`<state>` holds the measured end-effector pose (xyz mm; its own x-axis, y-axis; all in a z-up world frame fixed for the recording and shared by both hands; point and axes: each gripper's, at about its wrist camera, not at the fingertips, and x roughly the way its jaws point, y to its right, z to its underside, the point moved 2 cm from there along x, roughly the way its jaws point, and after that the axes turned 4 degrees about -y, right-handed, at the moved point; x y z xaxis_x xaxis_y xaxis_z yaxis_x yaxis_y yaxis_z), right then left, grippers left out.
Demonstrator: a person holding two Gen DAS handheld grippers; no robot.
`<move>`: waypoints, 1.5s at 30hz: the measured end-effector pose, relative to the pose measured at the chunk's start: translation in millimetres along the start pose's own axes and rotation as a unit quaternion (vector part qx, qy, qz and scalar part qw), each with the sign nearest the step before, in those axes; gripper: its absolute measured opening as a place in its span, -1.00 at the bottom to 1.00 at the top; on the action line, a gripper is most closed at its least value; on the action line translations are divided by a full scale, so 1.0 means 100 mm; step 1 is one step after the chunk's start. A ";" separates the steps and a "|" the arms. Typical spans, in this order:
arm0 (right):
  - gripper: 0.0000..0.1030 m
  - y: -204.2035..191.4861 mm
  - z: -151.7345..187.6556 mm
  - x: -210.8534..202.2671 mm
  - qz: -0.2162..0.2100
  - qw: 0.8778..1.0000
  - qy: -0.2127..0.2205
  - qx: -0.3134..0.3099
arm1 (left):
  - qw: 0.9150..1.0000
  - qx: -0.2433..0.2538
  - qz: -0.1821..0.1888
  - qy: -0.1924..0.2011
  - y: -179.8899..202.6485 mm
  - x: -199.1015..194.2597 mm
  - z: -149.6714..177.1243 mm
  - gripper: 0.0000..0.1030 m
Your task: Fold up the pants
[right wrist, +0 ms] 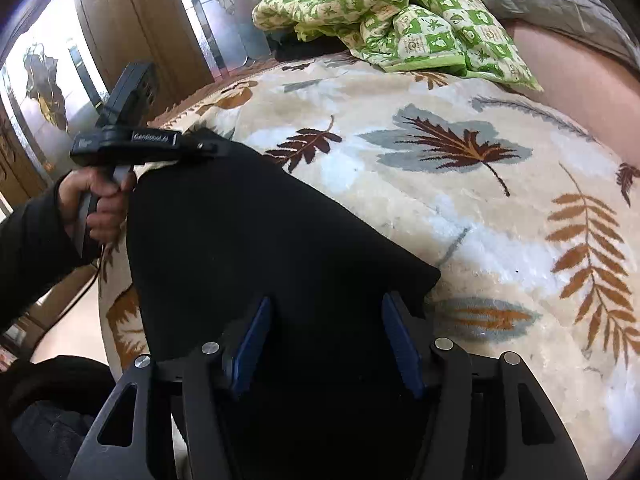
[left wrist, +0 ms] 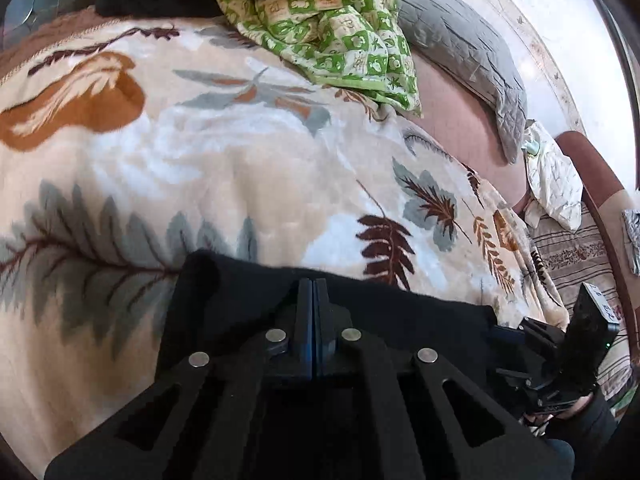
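Black pants point(left wrist: 400, 312) lie flat on a leaf-patterned blanket point(left wrist: 240, 140) over a bed. My left gripper point(left wrist: 313, 286) is shut, its blue pads pressed together at the pants' far edge. In the right wrist view the left gripper point(right wrist: 210, 146), held by a hand point(right wrist: 104, 200), pinches the pants' far left corner. My right gripper point(right wrist: 326, 320) stands open above the black pants point(right wrist: 260, 240) near their right corner, with fabric showing between the blue pads point(right wrist: 252, 340). In the left wrist view the right gripper point(left wrist: 516, 340) sits at the pants' right end.
A green checked quilt point(left wrist: 332, 28) is bunched at the far side of the bed, beside a grey pillow point(left wrist: 460, 52). A white patterned pillow point(left wrist: 556, 184) and a striped cover point(left wrist: 572, 256) lie to the right. Mirrored wardrobe doors point(right wrist: 132, 40) stand left of the bed.
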<state>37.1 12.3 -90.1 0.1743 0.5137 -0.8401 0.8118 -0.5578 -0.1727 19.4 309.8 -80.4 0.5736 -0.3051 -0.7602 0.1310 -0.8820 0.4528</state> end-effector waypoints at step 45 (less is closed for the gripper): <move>0.60 0.80 1.45 -2.12 0.395 0.879 0.156 0.216 | 0.992 0.117 0.024 0.050 2.54 -0.83 1.33 0.26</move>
<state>-15.6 -235.7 -0.7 0.7875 -0.0293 -0.6156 0.0929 -0.9818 0.1655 -102.0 63.3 36.0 0.6535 -0.3216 -0.6851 -0.0824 -0.9301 0.3580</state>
